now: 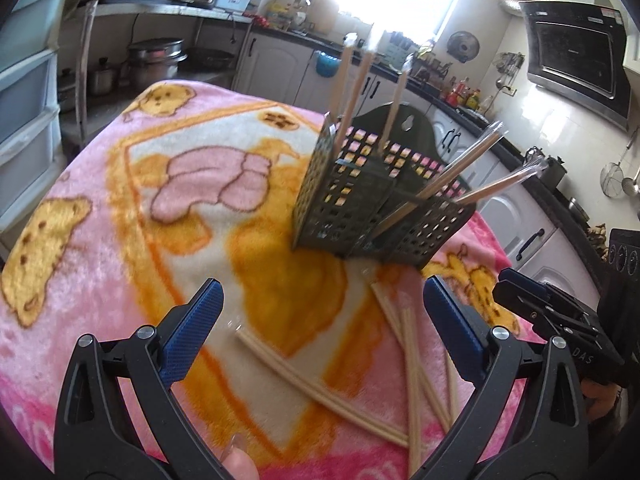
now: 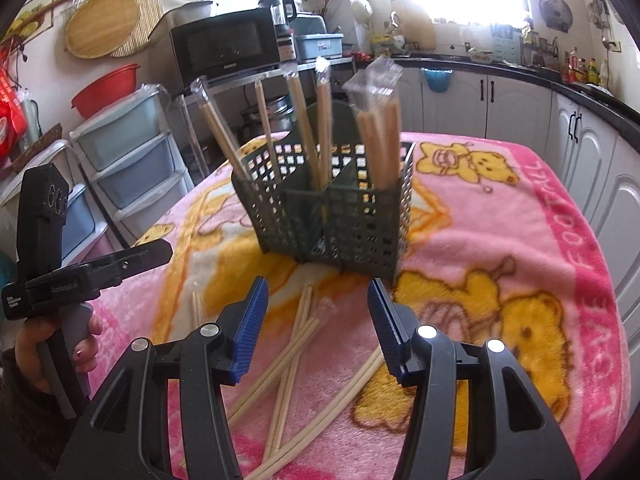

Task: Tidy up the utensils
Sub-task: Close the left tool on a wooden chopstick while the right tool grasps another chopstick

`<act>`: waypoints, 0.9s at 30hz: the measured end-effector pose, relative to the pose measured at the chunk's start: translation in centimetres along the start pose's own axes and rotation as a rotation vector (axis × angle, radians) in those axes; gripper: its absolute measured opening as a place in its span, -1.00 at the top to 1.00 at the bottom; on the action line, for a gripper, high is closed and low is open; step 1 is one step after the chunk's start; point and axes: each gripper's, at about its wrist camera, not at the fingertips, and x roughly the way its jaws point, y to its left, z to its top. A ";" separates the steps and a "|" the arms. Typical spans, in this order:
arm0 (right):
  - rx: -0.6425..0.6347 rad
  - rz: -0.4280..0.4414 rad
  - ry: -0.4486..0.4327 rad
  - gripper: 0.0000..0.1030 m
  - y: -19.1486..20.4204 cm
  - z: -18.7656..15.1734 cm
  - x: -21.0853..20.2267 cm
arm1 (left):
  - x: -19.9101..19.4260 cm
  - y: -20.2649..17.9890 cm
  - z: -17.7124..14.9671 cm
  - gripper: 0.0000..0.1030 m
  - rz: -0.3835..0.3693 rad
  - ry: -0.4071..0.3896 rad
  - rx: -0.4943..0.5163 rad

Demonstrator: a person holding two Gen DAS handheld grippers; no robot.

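- Hovering over the bench (image 2: 560, 208), both tongs are empty w/ pads spread apart, nothing between them.
- Left tongs (image 1: 320, 320): gap wide; loose chopsticks (image 1: 412, 360) lie on the pink blanket right under and just ahead of the gap, toward its right pad.
- Right tongs (image 2: 318, 320): also spread, gap a bit narrower; same loose chopsticks (image 2: 296, 356) sit directly below and between its pads.
- Green holder (image 2: 324, 208) stands upright straight ahead of both tongs, beyond the loose pile; wrapped chopsticks (image 2: 380, 136) already stand in its compartments, leaning outward.
- In the left view the holder (image 1: 372, 204) is ahead and slightly right; the right tongs body shows at the far right edge, so the two tools sit side by side, near each other.
- Key relation: the loose sticks lie crossed in a fan. From the right tongs most run lengthwise, near end toward the camera, far end toward the holder foot, i.e. roughly along the reach direction, not across the gap.
- One pair angles off to the left tongs' side, lying diagonally across that view.
- Judgement: right tongs look better centred over the pile, so prob the nearer one for the next pick; wrist likely needs a turn so pads close across a stick's width.
- Risk: crossed sticks may mean grabbing two, or dragging a neighbour; soft blanket may let thin sticks sink.
- Progress: partway, several sticks not yet in the holder.
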 end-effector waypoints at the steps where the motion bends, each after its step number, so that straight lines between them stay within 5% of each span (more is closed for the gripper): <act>1: -0.002 0.004 0.006 0.03 0.2 -0.1 0.2 | 0.1 0.3 -0.2 -0.79 0.003 0.006 -0.008; 17: -0.012 0.025 0.105 0.03 1.1 -1.3 4.2 | 3.1 4.4 -2.6 -0.79 0.012 0.117 -0.124; 27: 0.079 0.046 0.213 0.04 -0.6 -1.8 7.8 | 4.6 5.3 -2.8 -0.17 -0.021 0.148 -0.185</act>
